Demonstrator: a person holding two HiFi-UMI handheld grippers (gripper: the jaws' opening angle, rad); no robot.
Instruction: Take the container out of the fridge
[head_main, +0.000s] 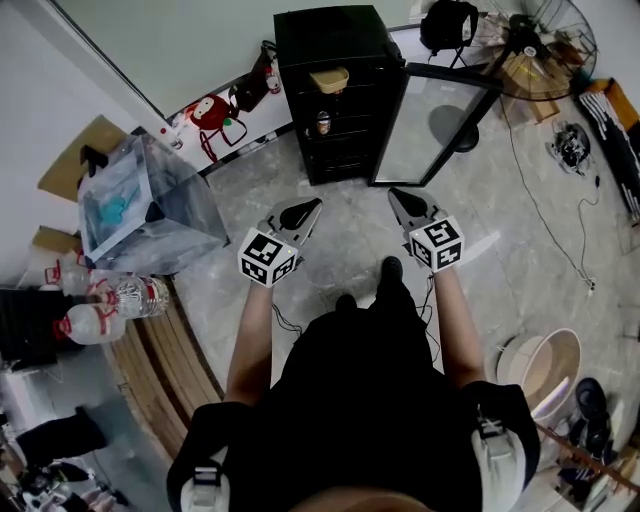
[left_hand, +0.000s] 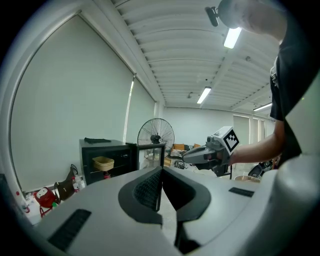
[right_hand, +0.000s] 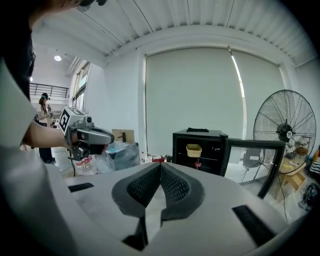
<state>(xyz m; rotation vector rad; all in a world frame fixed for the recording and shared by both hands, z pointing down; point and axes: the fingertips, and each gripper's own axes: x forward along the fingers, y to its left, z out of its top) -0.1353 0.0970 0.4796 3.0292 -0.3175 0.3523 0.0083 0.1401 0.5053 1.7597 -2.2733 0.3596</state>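
We are facing the fridge (head_main: 330, 40), its door (head_main: 435, 125) already open, holding the left tool (head_main: 311, 205) and right tool (head_main: 396, 194) with jaws together, both empty. The container (head_main: 329, 79) is sitting on an upper shelf (head_main: 358, 90) well ahead of both tools; reaching, gripping and lifting out are remaining.

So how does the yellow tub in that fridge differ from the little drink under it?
The tub is pale yellow, wide and squat; the drink is red and dark, narrow and upright. The tub sits higher up, the drink one level below it. The tub is clearly the larger of the two. Both stand inside the black fridge, whose glass door is swung open.
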